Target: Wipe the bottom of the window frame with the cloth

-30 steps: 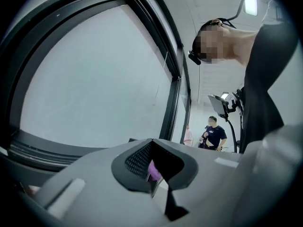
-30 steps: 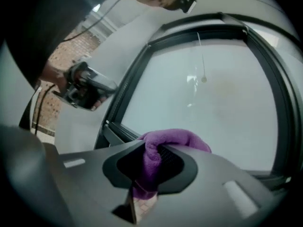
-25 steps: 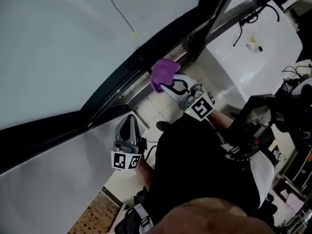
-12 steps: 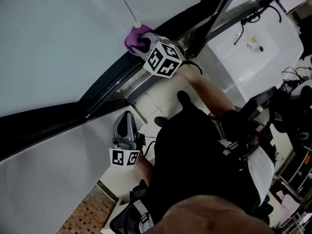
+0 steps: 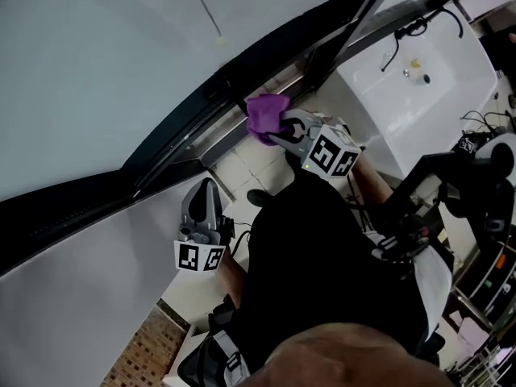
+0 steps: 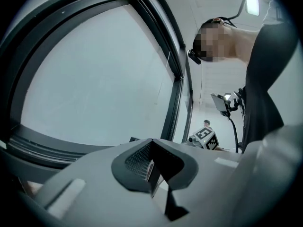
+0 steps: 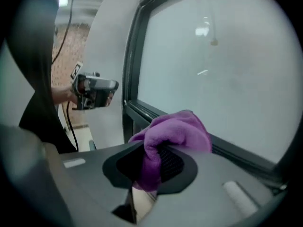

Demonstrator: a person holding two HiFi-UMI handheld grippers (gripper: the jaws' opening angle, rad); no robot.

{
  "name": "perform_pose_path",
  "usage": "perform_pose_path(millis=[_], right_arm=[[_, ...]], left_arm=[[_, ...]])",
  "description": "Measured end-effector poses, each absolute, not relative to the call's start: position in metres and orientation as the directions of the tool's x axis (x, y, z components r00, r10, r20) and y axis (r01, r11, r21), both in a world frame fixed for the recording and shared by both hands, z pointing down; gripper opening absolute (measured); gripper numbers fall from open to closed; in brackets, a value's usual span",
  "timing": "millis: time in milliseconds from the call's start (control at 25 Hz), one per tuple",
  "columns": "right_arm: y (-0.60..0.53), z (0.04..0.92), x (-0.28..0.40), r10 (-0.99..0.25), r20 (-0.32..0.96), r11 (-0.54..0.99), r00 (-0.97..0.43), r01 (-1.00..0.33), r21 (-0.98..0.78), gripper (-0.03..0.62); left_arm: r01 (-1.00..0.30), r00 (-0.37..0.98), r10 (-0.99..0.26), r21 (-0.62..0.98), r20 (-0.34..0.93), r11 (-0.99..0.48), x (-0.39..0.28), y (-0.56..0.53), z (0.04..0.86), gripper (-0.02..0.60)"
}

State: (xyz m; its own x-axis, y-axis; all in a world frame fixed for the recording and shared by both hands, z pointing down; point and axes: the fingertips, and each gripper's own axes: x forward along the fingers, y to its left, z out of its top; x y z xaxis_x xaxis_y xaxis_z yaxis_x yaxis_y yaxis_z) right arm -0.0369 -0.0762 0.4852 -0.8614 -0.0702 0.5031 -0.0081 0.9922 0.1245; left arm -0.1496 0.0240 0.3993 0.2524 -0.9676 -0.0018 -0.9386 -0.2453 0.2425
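Note:
A purple cloth (image 5: 264, 116) is bunched in my right gripper (image 5: 281, 127), which is shut on it. It hangs just below the dark bottom rail of the window frame (image 5: 185, 115); I cannot tell whether it touches. In the right gripper view the cloth (image 7: 176, 132) bulges out of the right gripper (image 7: 147, 175), with the bottom rail (image 7: 142, 110) just beyond. My left gripper (image 5: 203, 204) is held lower left, apart from the frame. In its own view the left gripper (image 6: 151, 168) is shut with nothing in it.
A white sink unit (image 5: 419, 67) stands at the upper right. Black equipment with cables (image 5: 439, 188) crowds the right side. A thin pull cord (image 5: 203, 8) hangs in front of the glass. Pale tiles (image 5: 242, 168) lie under the rail, brickwork (image 5: 145, 353) at the bottom left.
Half a second ago the right gripper held the cloth up on the frame near the cord's end; it has since come back down and right. The left gripper has barely moved.

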Motion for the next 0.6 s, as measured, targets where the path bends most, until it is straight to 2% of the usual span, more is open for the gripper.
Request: perform_pose_path(millis=[40, 120, 200, 240, 400, 600], right_arm=[[-0.080, 0.480, -0.034, -0.064, 0.441, 0.997, -0.895, -0.038, 0.068, 0.064], [-0.110, 0.457, -0.030, -0.171, 0.305, 0.985, -0.937, -0.160, 0.061, 0.064], [-0.155, 0.442, -0.037, -0.327, 0.228, 0.938, -0.917, -0.286, 0.196, 0.064], [-0.173, 0.444, -0.047, -0.374, 0.225, 0.907, -0.899, -0.304, 0.292, 0.064], [-0.202, 0.475, -0.104, -0.391, 0.327, 0.781, -0.861, -0.122, 0.612, 0.064], [-0.198, 0.481, -0.131, -0.344, 0.350, 0.661, -0.871, 0.041, 0.750, 0.064]], left_arm=[[-0.937, 0.262, -0.965, 0.240, -0.001, -0.254, -0.147, 0.023, 0.398, 0.002], [-0.935, 0.273, -0.962, 0.235, 0.000, -0.266, -0.144, 0.021, 0.395, 0.002], [-0.936, 0.274, -0.962, 0.229, 0.001, -0.266, -0.143, 0.022, 0.394, 0.002], [-0.937, 0.271, -0.962, 0.227, 0.001, -0.264, -0.142, 0.023, 0.394, 0.002], [-0.944, 0.254, -0.967, 0.216, 0.000, -0.248, -0.137, 0.031, 0.391, 0.002], [-0.956, 0.209, -0.978, 0.210, 0.003, -0.204, -0.147, 0.041, 0.391, 0.002]])
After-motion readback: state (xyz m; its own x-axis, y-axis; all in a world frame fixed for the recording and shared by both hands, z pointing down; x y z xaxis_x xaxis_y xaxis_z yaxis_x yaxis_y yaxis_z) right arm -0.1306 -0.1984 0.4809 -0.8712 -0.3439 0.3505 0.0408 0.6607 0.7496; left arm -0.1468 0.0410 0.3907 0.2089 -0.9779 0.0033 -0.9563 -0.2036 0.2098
